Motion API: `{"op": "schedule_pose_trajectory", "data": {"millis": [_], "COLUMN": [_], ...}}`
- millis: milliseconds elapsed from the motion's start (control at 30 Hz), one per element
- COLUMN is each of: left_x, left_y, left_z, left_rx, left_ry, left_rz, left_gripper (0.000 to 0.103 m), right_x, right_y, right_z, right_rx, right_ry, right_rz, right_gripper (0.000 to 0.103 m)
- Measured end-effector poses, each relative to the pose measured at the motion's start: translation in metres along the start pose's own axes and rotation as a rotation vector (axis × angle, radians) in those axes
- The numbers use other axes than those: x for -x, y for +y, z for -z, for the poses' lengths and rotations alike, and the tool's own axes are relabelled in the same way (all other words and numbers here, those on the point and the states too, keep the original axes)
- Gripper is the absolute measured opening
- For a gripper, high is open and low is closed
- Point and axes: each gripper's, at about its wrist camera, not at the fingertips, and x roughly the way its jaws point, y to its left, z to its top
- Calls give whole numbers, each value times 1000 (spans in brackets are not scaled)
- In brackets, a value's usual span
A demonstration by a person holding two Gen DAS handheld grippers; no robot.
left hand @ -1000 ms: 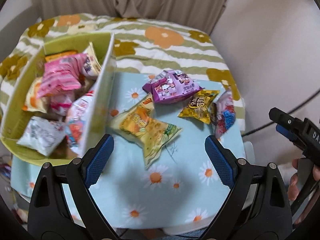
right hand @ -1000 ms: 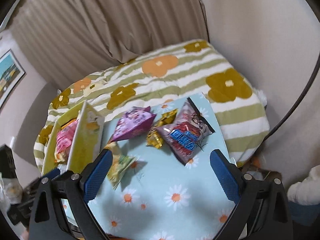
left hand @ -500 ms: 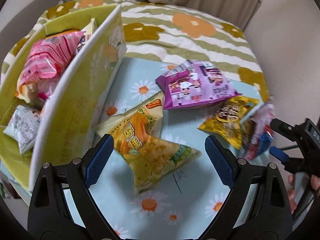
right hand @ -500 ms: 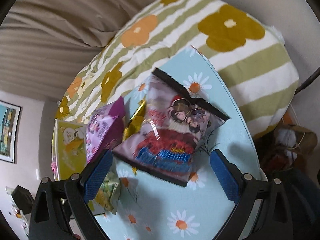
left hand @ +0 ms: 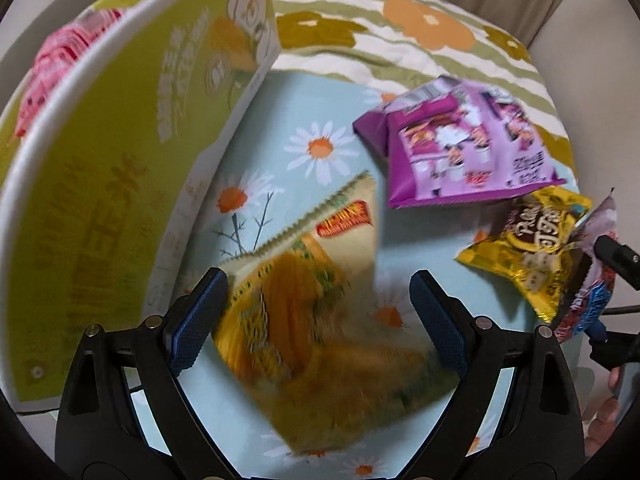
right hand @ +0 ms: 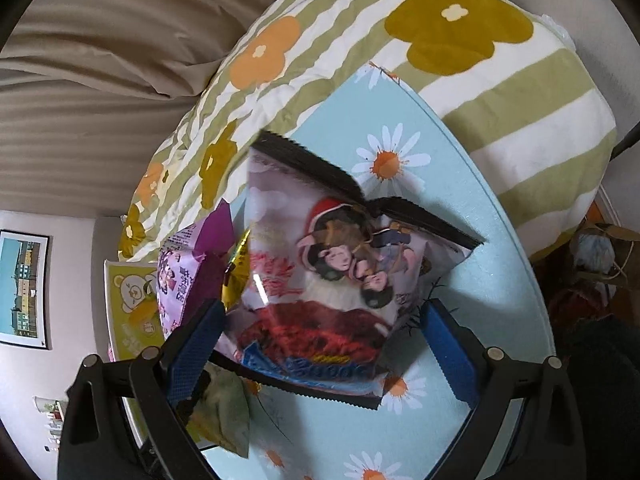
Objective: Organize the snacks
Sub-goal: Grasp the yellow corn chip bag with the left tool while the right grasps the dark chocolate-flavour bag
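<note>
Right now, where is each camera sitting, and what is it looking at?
Left wrist: on the left gripper, facing steeply down at the yellow chip bag between its closing fingers; fingertips show at right.
Right wrist: on the right gripper, facing down at the cartoon snack bag.
Both show the purple bag and green box.

Tablecloth (right hand: 460,216): pale blue, printed with white daisies, laid flat. Bedspread (right hand: 532,92): white with olive stripes and large orange and mustard flowers, lying just beyond the tablecloth's far edge. Curtain (right hand: 100,60): beige, pleated, hanging behind the bedspread. Picture (right hand: 22,288): framed, on the pale wall at left, showing buildings under blue sky.
</note>
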Motion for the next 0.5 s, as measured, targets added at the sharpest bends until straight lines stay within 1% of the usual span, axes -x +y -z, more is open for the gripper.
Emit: {"op": "schedule_pose_trajectory", "data": {"millis": [33,100,233,300,367,467,500], "left_x": [-3,-8,-9,-8,-5,-2,0], "left_y": [1,3,7,9,9,6,6], "left_z": [0,1,3,4,6,9,10], "left_rx": [3,4,-1,-13,-32,-58,-66], "left_ry": [10,21,19,16,10,11,11], "left_rz": [5,9,23,33,38,43,45], "left_gripper": [85,74,70,64,62,59,57], "right_x": [-1,-4,-9,-12,-13,-13,-13], "right_y": [0,0,0,-2,-3,-3,-2], "right_z": [0,-1,-2,-2,-2,-2,-3], "right_rx": [0,4,0,-12,-19,-9,-8], "right_ry": [0,1,11,16,14,7,5], "right_rz": [2,1,-5,-9,-14,-10,-10], "right_gripper": [97,97,97,97,97,94,90]}}
